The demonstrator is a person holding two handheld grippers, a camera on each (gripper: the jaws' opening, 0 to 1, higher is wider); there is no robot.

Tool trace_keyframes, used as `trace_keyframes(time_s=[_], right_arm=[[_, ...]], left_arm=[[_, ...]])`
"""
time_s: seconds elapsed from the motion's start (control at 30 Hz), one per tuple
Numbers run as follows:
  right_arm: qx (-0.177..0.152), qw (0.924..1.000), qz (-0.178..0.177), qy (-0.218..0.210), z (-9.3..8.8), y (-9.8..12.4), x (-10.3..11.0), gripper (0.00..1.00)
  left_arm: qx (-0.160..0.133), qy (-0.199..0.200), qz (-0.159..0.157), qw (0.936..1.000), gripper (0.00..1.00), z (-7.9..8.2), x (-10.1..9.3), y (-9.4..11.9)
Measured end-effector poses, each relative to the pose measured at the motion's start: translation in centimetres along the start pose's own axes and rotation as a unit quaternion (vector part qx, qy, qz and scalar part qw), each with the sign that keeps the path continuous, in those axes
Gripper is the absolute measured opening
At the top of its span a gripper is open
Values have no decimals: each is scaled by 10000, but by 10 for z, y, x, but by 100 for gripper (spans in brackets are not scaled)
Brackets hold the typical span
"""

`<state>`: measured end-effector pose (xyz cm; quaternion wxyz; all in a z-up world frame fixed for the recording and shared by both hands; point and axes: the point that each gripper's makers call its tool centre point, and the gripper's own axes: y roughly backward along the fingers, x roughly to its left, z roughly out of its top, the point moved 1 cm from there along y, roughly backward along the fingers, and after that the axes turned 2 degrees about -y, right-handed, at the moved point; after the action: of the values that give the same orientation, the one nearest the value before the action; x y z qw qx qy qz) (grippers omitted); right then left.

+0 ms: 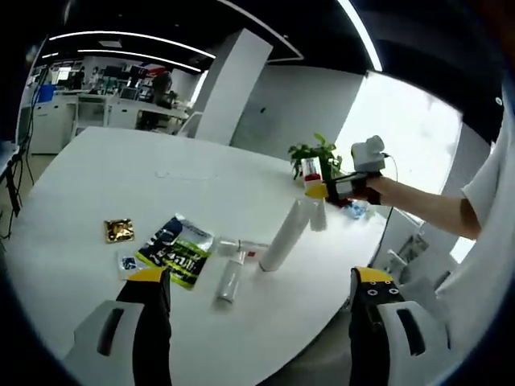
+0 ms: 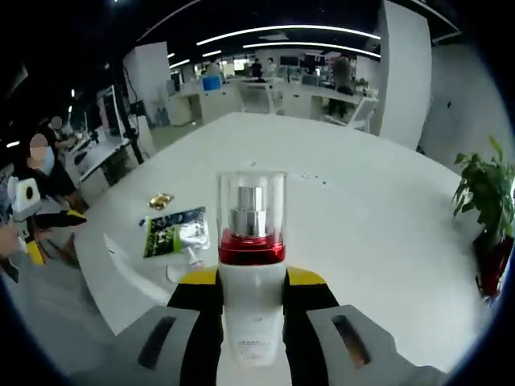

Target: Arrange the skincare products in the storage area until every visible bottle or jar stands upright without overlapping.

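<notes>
The left gripper (image 1: 256,293) is being held with jaws apart above the white round table (image 1: 96,161), where a white squeeze tube (image 1: 230,277) is lying flat. The right gripper (image 2: 251,301) is clamped on a white pump bottle with red collar and clear cap (image 2: 251,265); it risks being tipped if released off-vertical.

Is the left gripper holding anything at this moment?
No: the left gripper has its jaws wide apart above the white table, with nothing between them.
</notes>
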<state>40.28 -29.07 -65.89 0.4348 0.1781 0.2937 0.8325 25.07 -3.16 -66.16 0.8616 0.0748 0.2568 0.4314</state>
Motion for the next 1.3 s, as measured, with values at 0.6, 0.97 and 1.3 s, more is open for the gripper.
trace_keyframes(time_s=[0.6, 0.97, 1.3], right_arm=[[-341, 9992, -60, -209, -42, 48, 47, 27], [-745, 9972, -47, -46, -38, 77, 104, 27], [-1092, 9922, 359, 477, -17, 65, 162, 27]], left_arm=[[-4, -129, 43, 9999, 86, 2, -20, 8], [-278, 368, -289, 9985, 78, 25, -53, 5], [-448, 421, -333, 9976, 76, 45, -82, -21]])
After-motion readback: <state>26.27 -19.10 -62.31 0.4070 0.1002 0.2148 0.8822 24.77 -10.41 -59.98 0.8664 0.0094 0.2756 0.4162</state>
